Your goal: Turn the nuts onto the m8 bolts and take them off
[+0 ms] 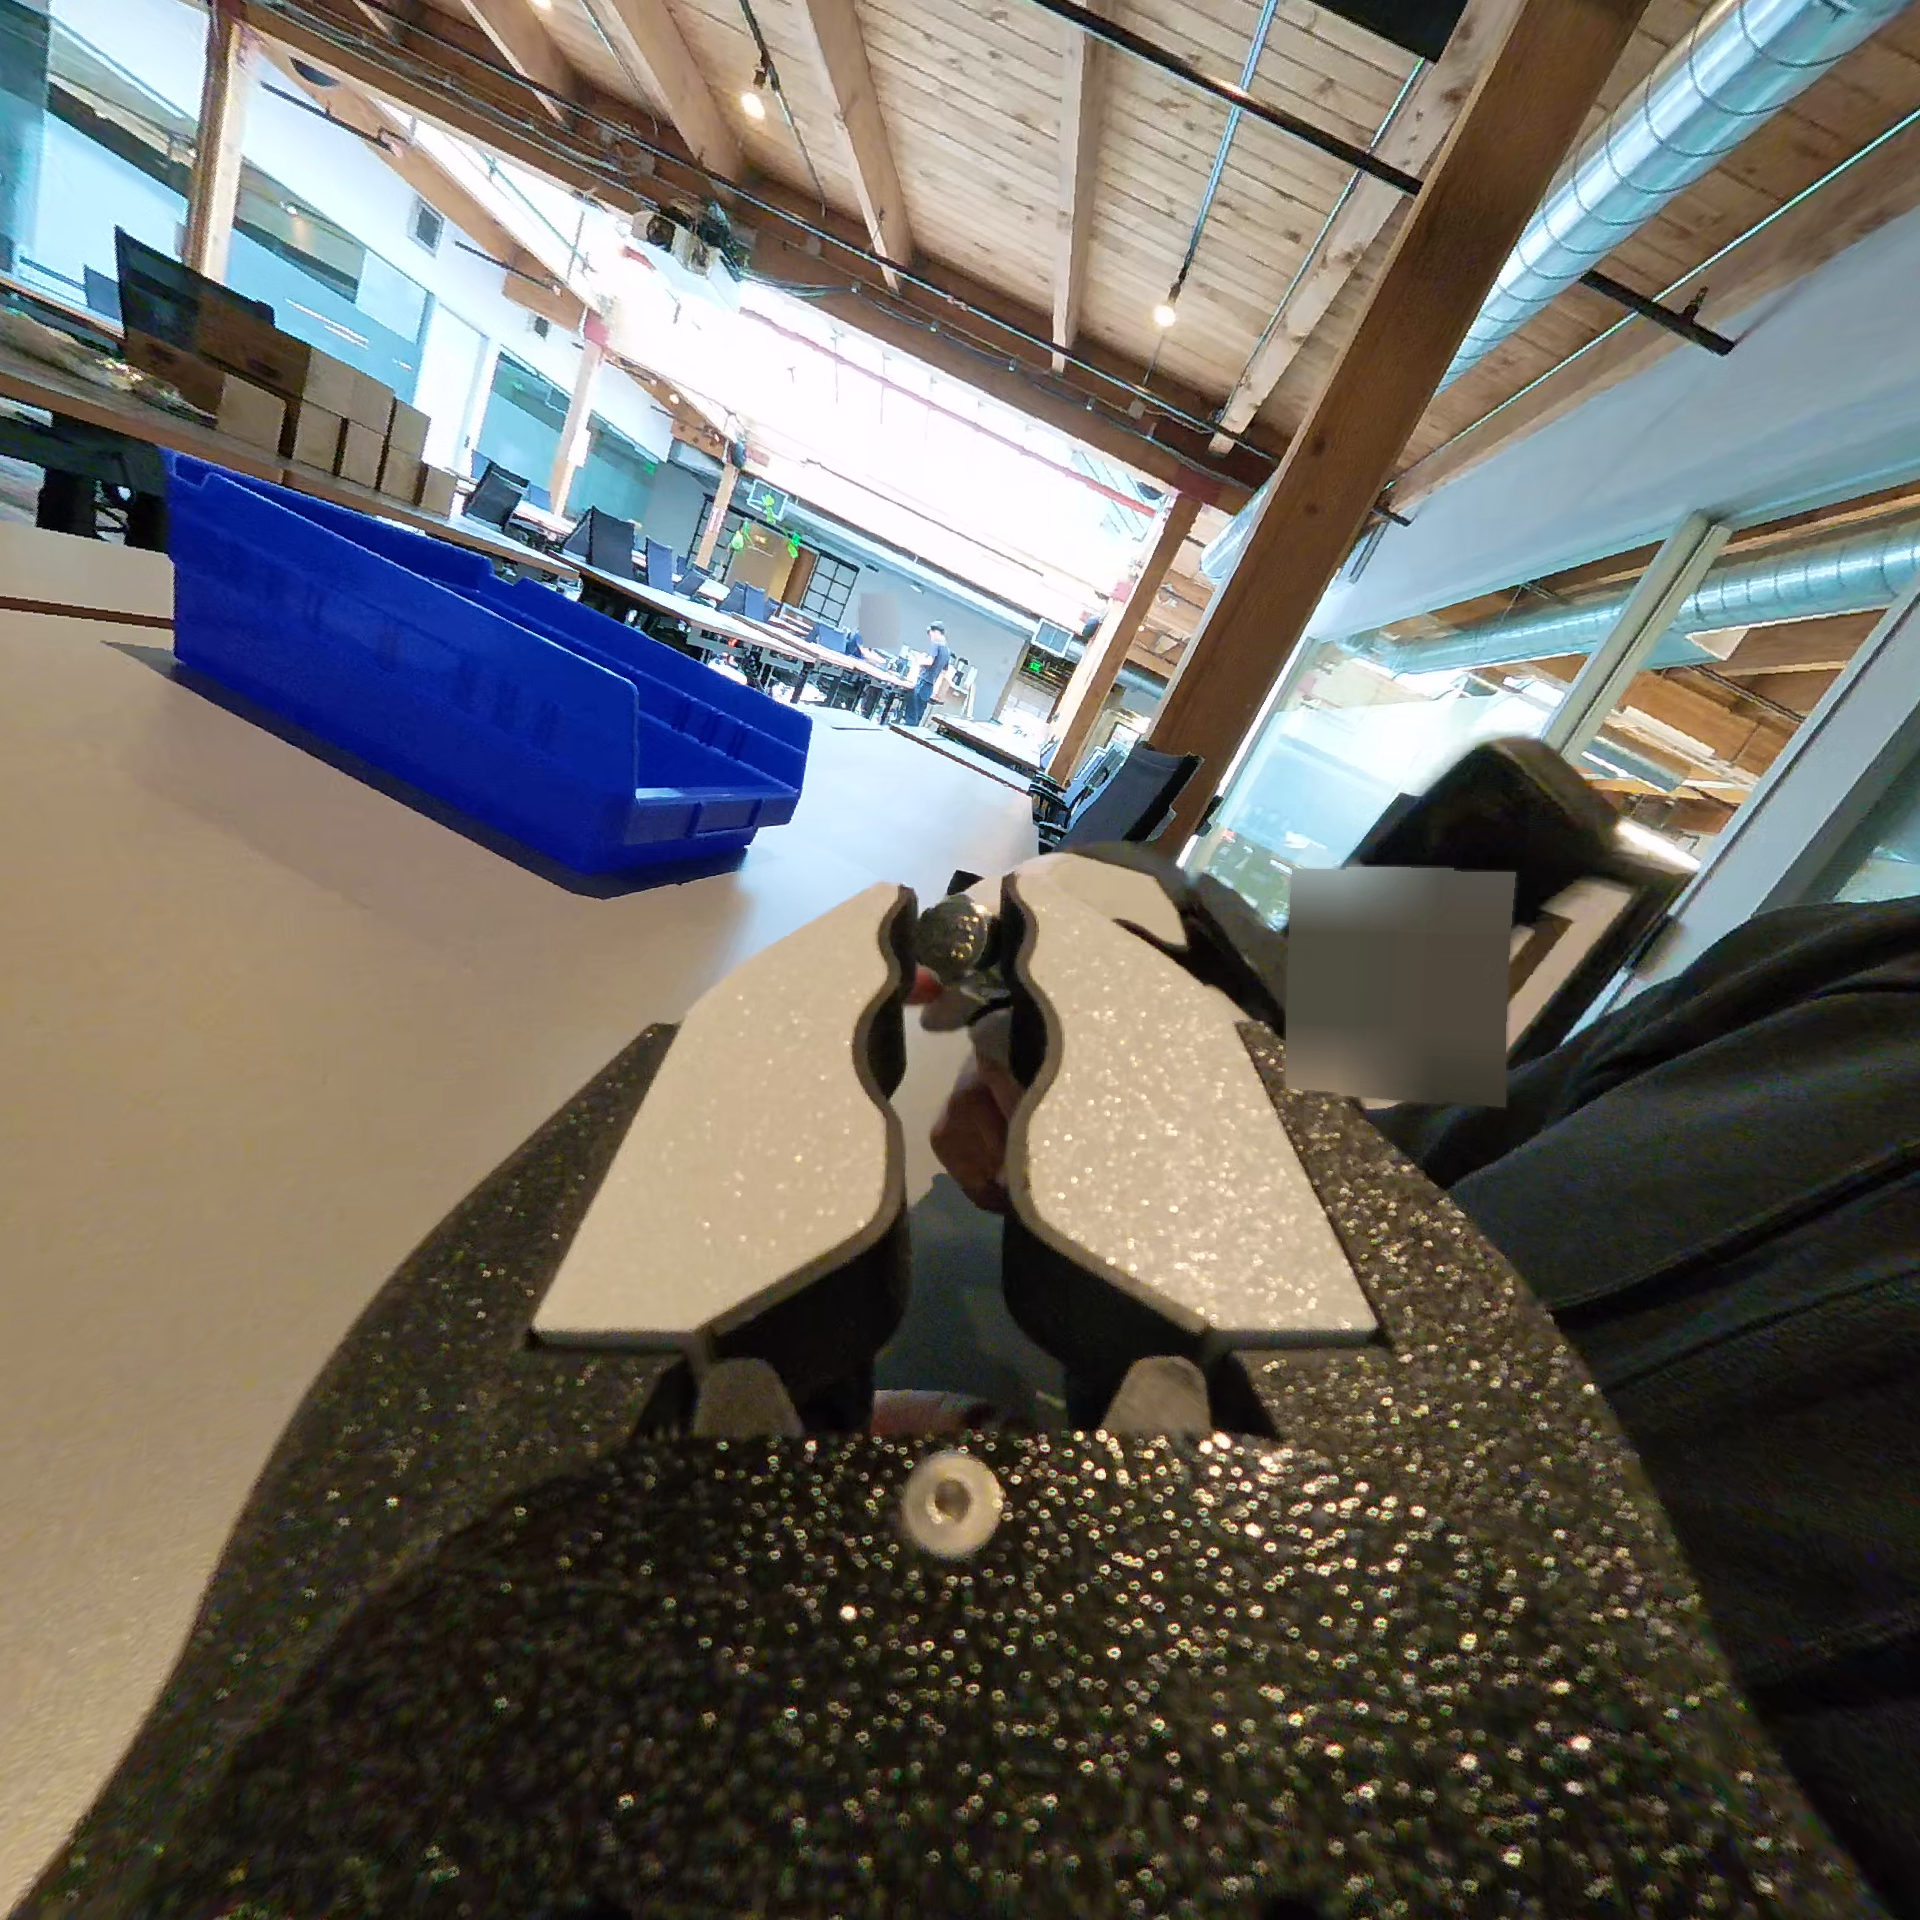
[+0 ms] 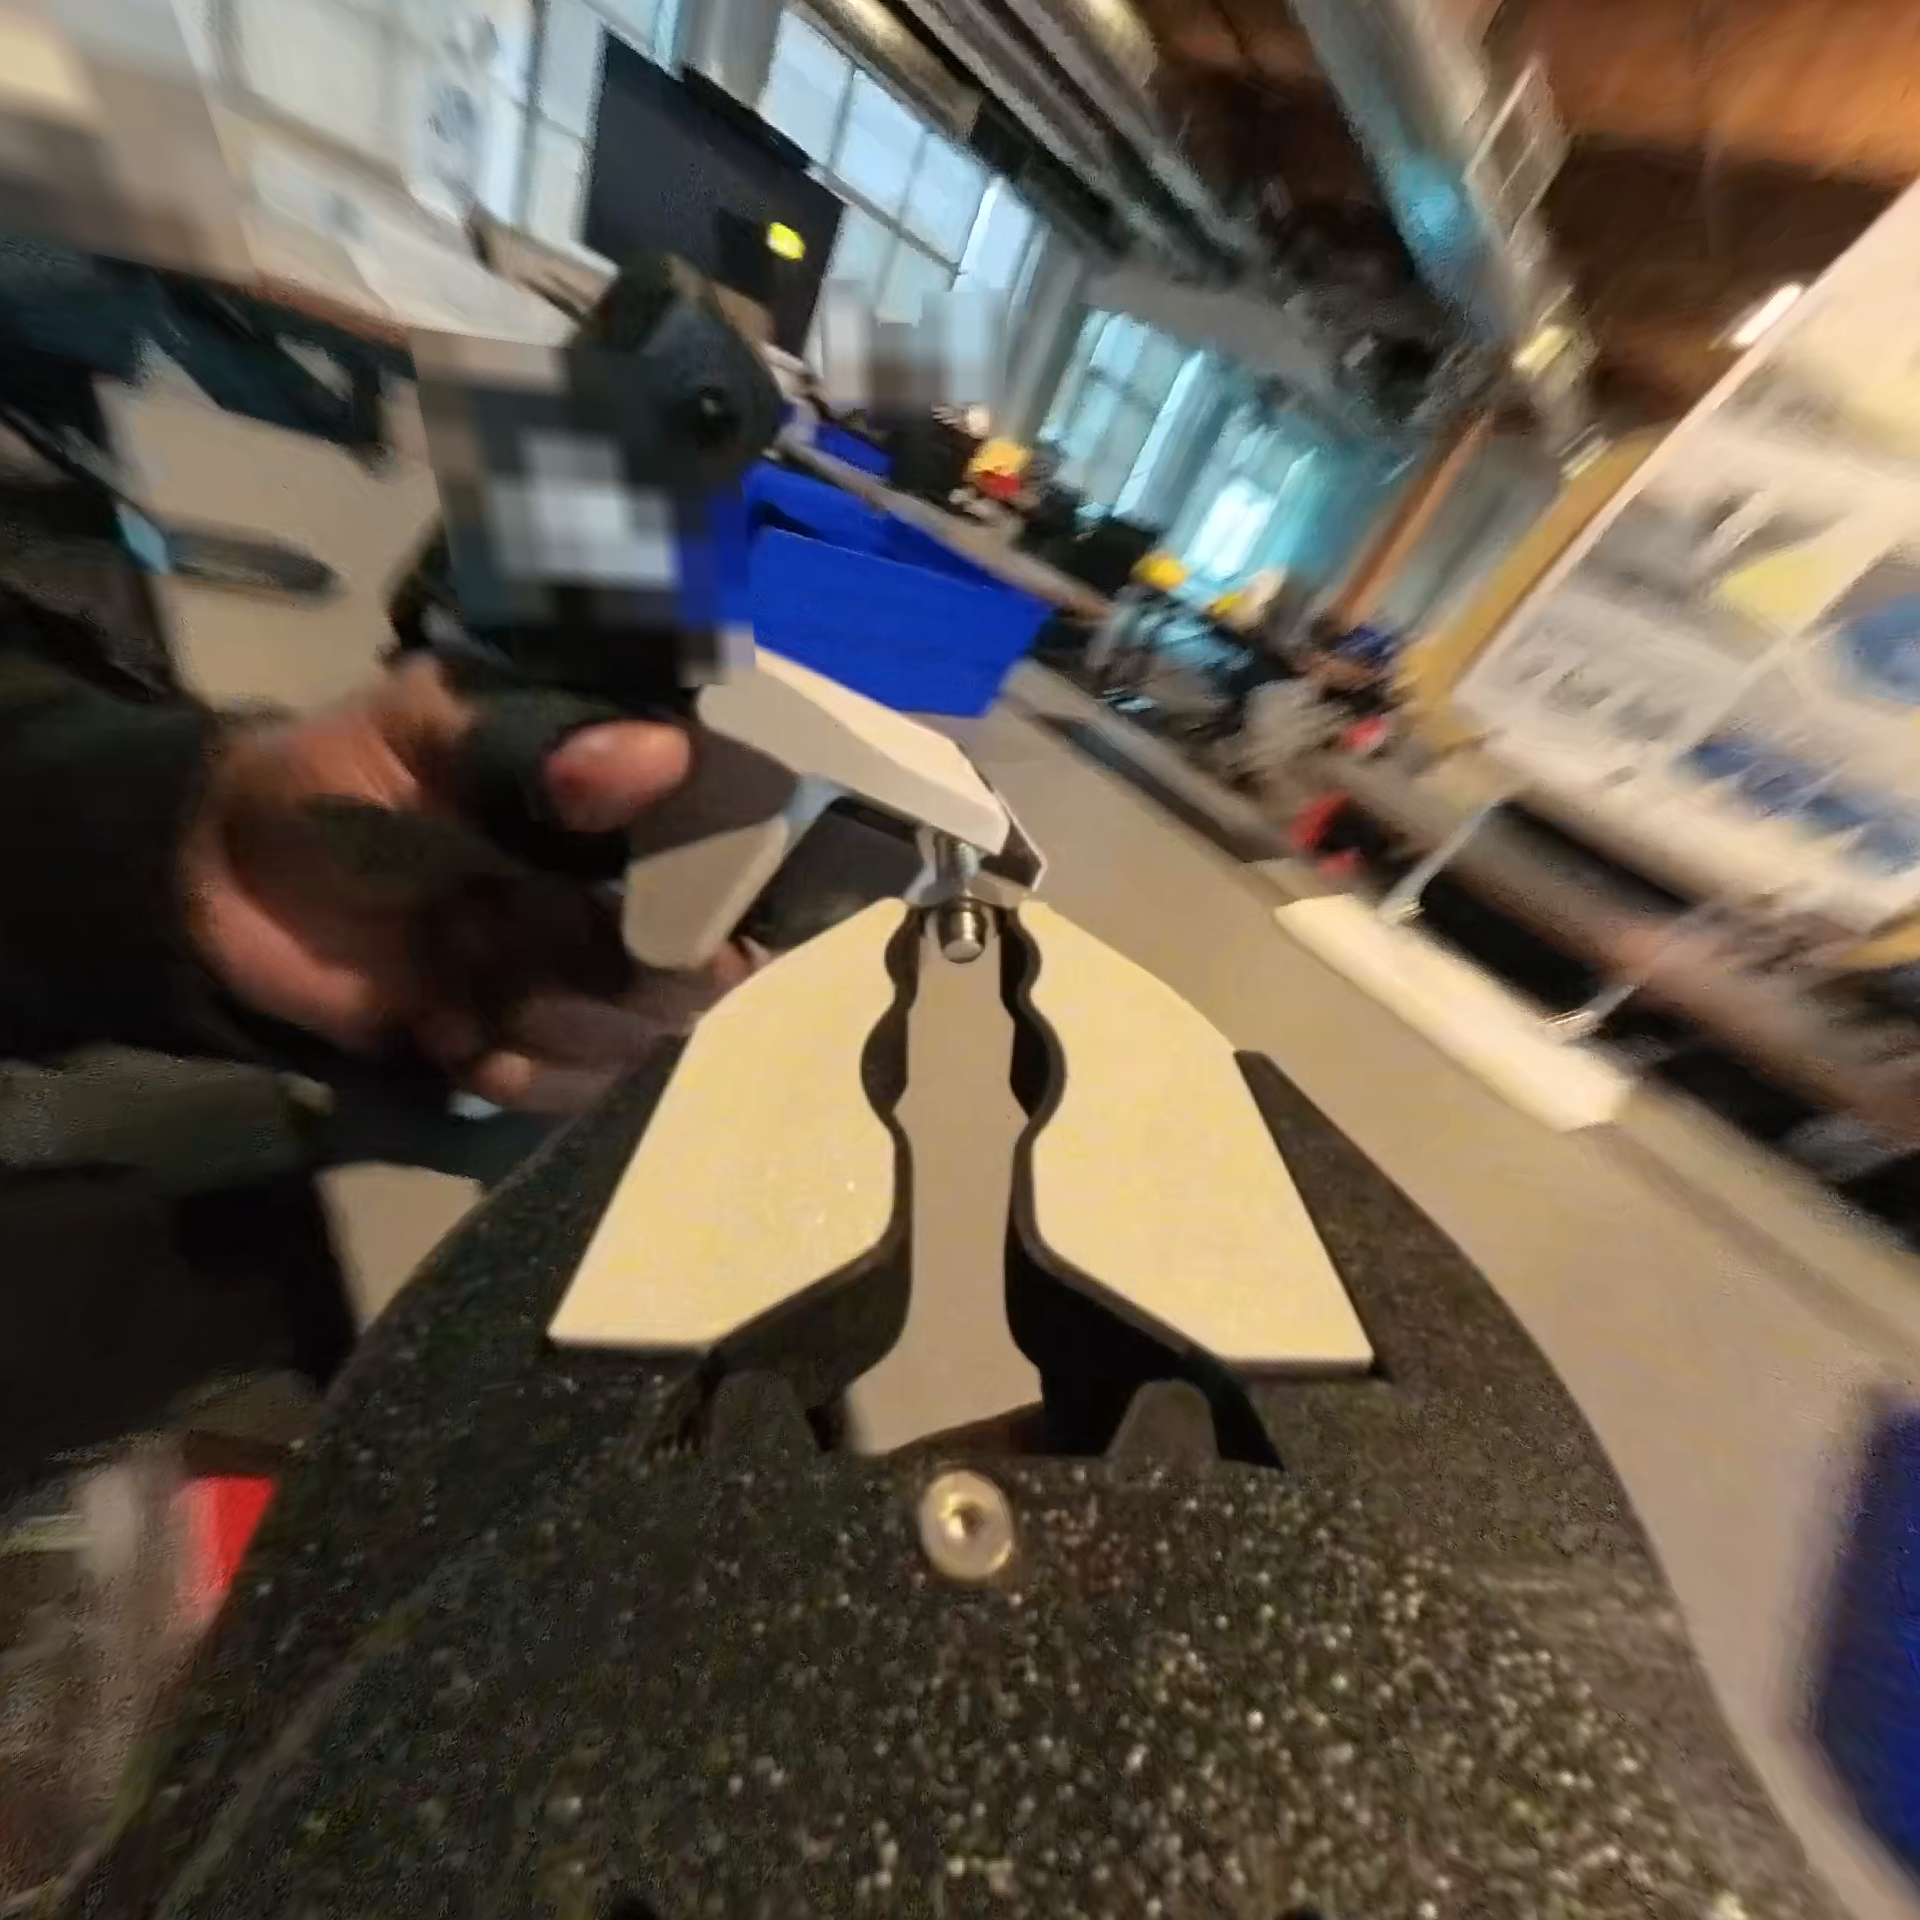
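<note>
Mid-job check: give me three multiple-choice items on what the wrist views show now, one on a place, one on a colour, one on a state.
1. The bin stands:
A on the table
B on the floor
C on a chair
2. The bin is:
A red
B green
C blue
3. The left gripper is:
A wide open
B shut on the bolt
C shut on nothing

Answers:
1 A, the bin rests on the table.
2 C, its walls are plainly blue.
3 B, the left gripper pinches the bolt at its tips.
</note>
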A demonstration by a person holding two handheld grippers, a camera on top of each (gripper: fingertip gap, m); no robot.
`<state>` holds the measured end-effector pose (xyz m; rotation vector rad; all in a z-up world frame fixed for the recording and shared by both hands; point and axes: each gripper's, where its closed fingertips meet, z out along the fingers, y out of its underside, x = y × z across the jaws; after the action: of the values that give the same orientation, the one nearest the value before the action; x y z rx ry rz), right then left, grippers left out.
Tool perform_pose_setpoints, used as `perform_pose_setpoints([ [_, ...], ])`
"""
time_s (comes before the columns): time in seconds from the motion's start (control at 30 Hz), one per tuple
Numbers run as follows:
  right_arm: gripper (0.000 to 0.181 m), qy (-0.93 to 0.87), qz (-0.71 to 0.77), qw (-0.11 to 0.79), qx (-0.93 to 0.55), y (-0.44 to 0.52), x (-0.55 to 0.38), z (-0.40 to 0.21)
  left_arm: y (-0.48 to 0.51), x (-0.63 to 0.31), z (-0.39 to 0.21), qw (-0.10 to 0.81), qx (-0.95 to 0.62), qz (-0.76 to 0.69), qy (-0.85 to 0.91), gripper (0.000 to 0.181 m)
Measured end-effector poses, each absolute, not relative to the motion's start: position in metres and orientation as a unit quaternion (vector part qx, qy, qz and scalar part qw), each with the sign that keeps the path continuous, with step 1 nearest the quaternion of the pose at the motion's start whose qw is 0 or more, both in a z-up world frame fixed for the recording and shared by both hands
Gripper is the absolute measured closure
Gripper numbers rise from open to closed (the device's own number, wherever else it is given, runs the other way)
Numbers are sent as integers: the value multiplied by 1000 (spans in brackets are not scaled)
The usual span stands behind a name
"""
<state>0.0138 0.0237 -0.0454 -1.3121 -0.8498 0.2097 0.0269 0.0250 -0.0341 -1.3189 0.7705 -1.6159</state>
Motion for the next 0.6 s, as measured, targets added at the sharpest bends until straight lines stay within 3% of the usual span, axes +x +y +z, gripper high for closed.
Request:
perform_pose_setpoints([
  [0.13, 167, -282, 406, 569, -657, 17, 12, -45, 23, 28, -34, 443, -530, -650, 318, 167],
  [0.23, 157, -259, 476, 548, -637, 18, 16, -43, 24, 28, -35, 445, -534, -647, 315, 167],
  [0.33, 144, -315, 354, 620, -626, 22, 18, -47, 28, 26, -34, 443, -535, -653, 302, 167],
  [0.43, 143, -385, 163, 696, -583, 23, 20, -45, 29, 26, -34, 443, -536, -652, 301, 167],
  [0.53, 148, -424, 24, 724, -543, 23, 17, -45, 27, 27, -35, 446, -537, -647, 307, 167],
  [0.6, 163, -429, -6, 721, -544, 24, 15, -49, 26, 28, -35, 448, -537, -644, 311, 167],
])
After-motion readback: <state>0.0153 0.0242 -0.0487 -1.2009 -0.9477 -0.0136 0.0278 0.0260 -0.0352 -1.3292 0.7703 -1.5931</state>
